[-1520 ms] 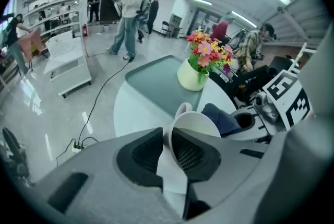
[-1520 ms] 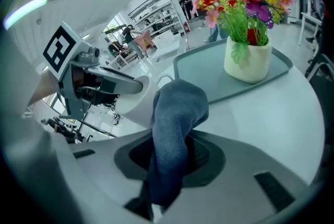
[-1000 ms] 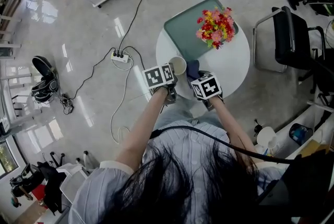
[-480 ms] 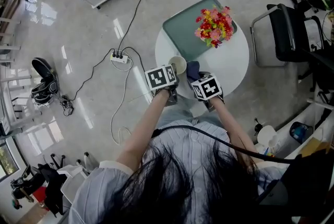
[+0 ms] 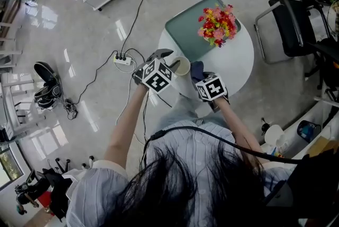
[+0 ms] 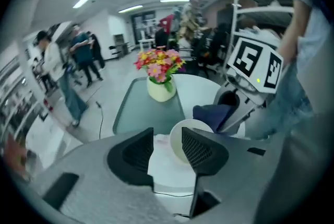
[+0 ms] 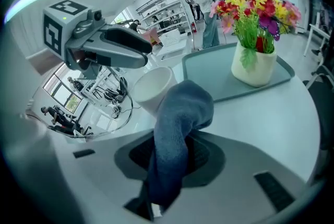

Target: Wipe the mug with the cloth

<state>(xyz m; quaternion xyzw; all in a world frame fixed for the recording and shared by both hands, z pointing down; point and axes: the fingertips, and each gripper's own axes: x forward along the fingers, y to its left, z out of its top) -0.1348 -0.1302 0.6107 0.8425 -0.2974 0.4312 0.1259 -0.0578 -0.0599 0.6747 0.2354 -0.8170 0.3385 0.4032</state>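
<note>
The white mug [image 5: 181, 66] stands near the left edge of the round white table [image 5: 235, 64]. My left gripper [image 5: 163, 55] hangs just left of it, past the table's rim. Its jaws are opening, with nothing between the pads. In the left gripper view the mug [image 6: 189, 135] shows partly behind the right jaw of this gripper [image 6: 167, 137]. My right gripper [image 7: 172, 152] is shut on the blue cloth [image 7: 180, 113]. The cloth's free end bulges out right beside the mug [image 7: 151, 90]. From above, the cloth [image 5: 196, 68] lies close to the mug's right side.
A green tray [image 5: 185, 33] lies at the table's far side, with a pale vase of red and yellow flowers [image 5: 218, 25] on it. A power strip and cables [image 5: 123, 58] lie on the floor at left. A black chair [image 5: 294, 25] stands to the right. People stand beyond the table [image 6: 73, 69].
My left gripper has come off the mug, swung to the left beyond the table's edge, and its jaws have spread. The mug stays on the table. The right gripper has barely moved.
</note>
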